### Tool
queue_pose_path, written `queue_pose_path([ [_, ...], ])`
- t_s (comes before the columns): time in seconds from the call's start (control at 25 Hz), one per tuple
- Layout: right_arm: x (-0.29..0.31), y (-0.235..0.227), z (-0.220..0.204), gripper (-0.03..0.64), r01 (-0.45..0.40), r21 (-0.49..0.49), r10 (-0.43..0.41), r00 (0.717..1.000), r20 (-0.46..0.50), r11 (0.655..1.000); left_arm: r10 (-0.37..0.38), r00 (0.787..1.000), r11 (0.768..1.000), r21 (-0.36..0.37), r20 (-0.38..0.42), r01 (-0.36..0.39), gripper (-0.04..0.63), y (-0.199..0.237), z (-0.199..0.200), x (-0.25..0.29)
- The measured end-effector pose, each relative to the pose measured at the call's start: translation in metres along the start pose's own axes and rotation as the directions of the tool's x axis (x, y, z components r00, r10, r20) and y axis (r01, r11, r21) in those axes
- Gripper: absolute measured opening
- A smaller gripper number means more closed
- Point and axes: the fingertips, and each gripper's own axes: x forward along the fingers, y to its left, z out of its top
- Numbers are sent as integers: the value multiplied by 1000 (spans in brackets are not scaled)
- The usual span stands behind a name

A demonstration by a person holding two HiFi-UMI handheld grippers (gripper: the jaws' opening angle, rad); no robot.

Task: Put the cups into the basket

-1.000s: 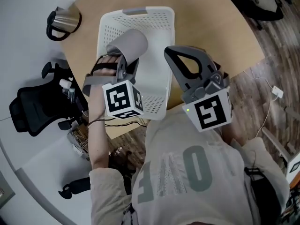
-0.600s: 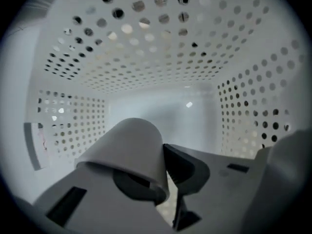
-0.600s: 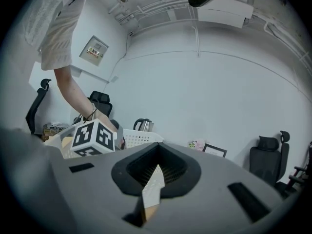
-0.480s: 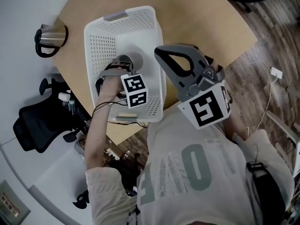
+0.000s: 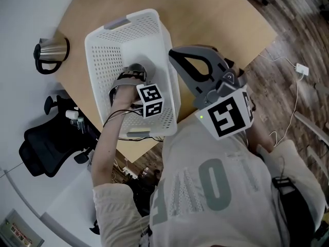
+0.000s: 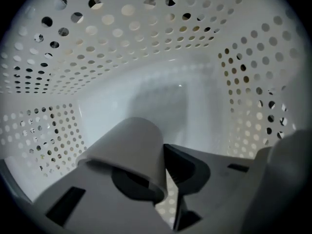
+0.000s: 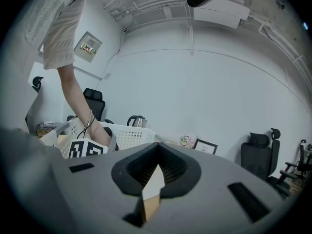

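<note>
The left gripper point(image 6: 165, 177), above the basket point(image 5: 103, 55) a second ago, is now deep inside it, jaws pinching the wall of the cup point(image 6: 129, 147), so release seems next; the right gripper point(image 7: 155, 174) waits with jaws together, empty.

White basket point(image 5: 100, 60) dotted with round holes, pale grey cup point(image 6: 134, 147), tan table point(image 5: 216, 19), dark wood-grain floor point(image 5: 293, 30)

Head view: the left gripper point(image 5: 134, 75) conceals most of the grey tapered cup point(image 6: 130, 147); one jaw partly covers its rim.
</note>
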Motion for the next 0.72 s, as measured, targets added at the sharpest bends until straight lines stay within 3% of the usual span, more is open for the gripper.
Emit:
queue_pose_path([
  [0.2, -3, -1, -4, -2, 23, -12, -24, 1000, -16, 1000, -1, 1000, 999, -50, 31, 2, 89, 3, 4, -4],
  [0.28, -5, 1, -2, -2, 24, -14, -25, 1000, -12, 1000, -22, 999, 996, -83, 44, 26, 163, 1, 6, -7],
  [0.44, -7, 7, 2, -2, 15, -24, -15, 1000, -2, 1000, -4, 999, 994, -110, 37, 8, 169, 0, 2, -18],
  [0.6, -4, 14, 15, -2, -6, -48, 8, 1000, 27, 999, 82, 996, 986, -149, 37, -75, 169, 4, -12, -47],
  [0.72, 0, 25, 29, -2, -22, -83, 26, 999, 40, 996, 181, 981, 969, -185, 69, -166, 169, 5, -23, -85],
])
